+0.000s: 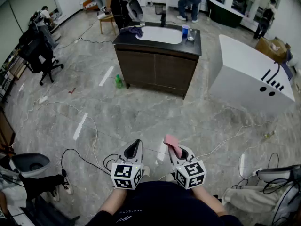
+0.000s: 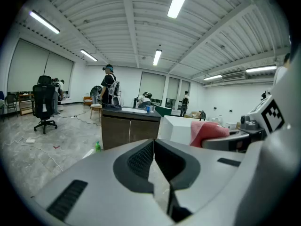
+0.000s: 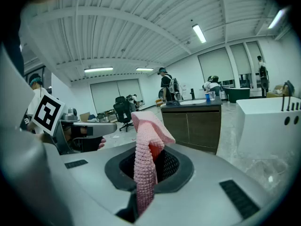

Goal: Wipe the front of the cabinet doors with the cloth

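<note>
My right claw [image 3: 145,169] is clamped on the pink cloth [image 3: 146,132] — a soft, light knit that stands limp above the jaws. My left claw [image 2: 159,166] is closed on nothing. The cabinet doors [image 1: 156,70] stand well ahead of both claws. The cloth will likely fold under pressure — hold it by its bunched middle.

This looks like a large open test lab in an office hall: a grey marble-pattern floor [image 1: 141,112] with loose white cables [image 1: 96,138], black swivel office chairs [image 1: 37,51], long ceiling tube lights [image 2: 180,0], and a dark brown wooden sink cabinet [image 1: 155,69] standing alone in the middle.
</note>
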`<action>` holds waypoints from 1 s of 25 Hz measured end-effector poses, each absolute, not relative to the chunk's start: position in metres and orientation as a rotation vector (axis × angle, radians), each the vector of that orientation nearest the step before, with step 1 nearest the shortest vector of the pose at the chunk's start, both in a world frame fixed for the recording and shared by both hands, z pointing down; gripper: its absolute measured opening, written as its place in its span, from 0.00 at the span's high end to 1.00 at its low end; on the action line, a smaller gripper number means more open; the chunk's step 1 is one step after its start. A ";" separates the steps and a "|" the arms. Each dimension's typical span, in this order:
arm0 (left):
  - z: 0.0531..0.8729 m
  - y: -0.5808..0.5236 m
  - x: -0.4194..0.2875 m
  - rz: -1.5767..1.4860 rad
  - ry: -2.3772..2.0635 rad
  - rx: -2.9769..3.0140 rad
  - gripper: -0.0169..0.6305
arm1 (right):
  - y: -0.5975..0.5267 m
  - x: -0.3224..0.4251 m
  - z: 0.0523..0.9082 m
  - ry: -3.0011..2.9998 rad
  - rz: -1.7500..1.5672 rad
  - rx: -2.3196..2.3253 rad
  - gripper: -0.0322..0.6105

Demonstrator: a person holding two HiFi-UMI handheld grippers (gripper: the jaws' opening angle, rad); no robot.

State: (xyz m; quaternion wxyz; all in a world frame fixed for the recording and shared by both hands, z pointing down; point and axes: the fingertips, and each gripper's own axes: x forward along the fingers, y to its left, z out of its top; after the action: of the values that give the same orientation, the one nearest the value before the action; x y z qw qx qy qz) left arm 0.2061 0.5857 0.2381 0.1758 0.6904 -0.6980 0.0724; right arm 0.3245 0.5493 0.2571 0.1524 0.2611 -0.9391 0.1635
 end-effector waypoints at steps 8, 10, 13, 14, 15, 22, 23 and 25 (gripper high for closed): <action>0.237 0.576 0.196 0.206 -1.983 1.970 0.95 | 0.537 0.319 0.256 -2.702 0.457 0.781 0.89; 0.236 0.574 0.195 0.205 -1.982 1.969 0.95 | 0.536 0.320 0.256 -2.698 0.457 0.785 0.89; 0.236 0.572 0.193 0.212 -1.974 1.975 0.95 | 0.534 0.318 0.255 -2.693 0.455 0.789 0.89; 0.237 0.571 0.192 0.215 -1.969 1.977 0.95 | 0.534 0.317 0.256 -2.691 0.456 0.794 0.89; 0.238 0.571 0.192 0.216 -1.964 1.979 0.95 | 0.533 0.317 0.256 -2.689 0.458 0.802 0.89; 0.242 0.567 0.187 0.216 -1.932 1.984 0.95 | 0.528 0.310 0.257 -2.694 0.520 0.839 0.89; 0.243 0.567 0.184 0.217 -1.927 1.984 0.95 | 0.528 0.306 0.258 -2.695 0.531 0.840 0.89; 0.247 0.568 0.176 0.223 -1.921 1.983 0.95 | 0.527 0.295 0.263 -2.691 0.545 0.832 0.89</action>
State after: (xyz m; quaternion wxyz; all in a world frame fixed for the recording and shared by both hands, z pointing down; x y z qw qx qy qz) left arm 0.1755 0.5679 0.2472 0.1848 0.7037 -0.6815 0.0790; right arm 0.2953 0.5272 0.2631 0.1358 0.2872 -0.9293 0.1883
